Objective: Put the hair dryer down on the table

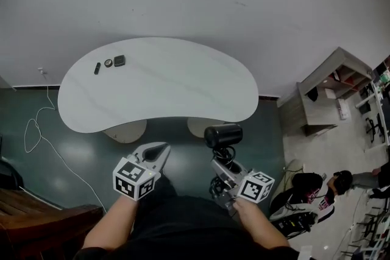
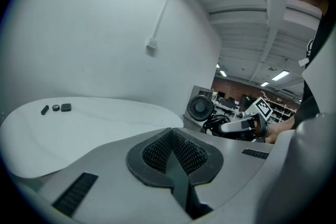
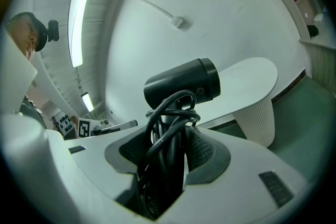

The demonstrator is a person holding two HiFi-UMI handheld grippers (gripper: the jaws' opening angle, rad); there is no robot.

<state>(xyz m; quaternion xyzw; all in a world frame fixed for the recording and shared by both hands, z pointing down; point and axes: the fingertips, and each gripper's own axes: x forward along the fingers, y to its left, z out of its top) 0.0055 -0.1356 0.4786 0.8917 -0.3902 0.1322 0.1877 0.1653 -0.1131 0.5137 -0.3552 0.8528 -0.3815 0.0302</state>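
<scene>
Right claw (image 3: pixel 169 150) pinches the hair dryer (image 3: pixel 181 84) by its cord-wrapped handle near the tabletop (image 1: pixel 164 85); my left claw (image 2: pixel 171 139) is pressed together.

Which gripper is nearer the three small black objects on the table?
Left. The left gripper is short of the table, below the black objects; the right gripper, holding the hair dryer, is farther right.
</scene>
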